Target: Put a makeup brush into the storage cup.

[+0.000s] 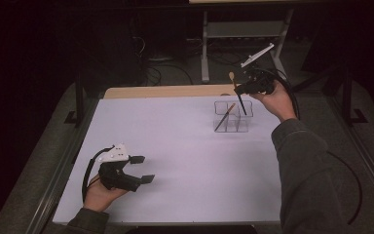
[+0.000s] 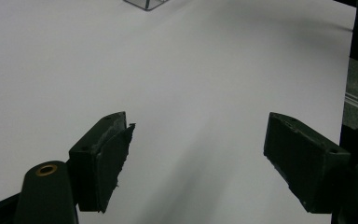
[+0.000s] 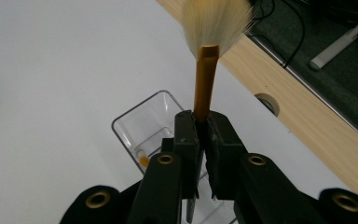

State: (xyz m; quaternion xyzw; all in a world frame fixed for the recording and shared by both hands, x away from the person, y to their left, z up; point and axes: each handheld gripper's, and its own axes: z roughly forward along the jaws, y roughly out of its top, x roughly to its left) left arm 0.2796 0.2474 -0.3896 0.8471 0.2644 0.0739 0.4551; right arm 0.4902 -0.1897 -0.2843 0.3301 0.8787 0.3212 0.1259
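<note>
The slim makeup brush with the gold ferrule and pale, fluffy bristles (image 3: 205,79) was the thing in hand, pinched in the right hand-held gripper (image 1: 246,90), whose jaws were shut tight on the ferrule. Its long axis ran through the grip: bristles fanned out beyond the fingertips, dark handle slanting down below the jaws toward the clear plastic organiser with square compartments (image 1: 233,117). That organiser sat directly beneath this hand-held gripper, at the far end of the smooth white worktop (image 1: 175,146), and the handle tip appeared to hang at or just inside its rear right compartment, though I couldn't tell if it touched the bottom. A second thin brush with a brown handle (image 1: 224,117) leaned diagonally in a neighbouring cell. I judged the coming move turned on keeping the handle lined up over that opening. The left hand-held gripper (image 1: 143,169) rested well apart on the near side, jaws spread wide, holding nothing.
</note>
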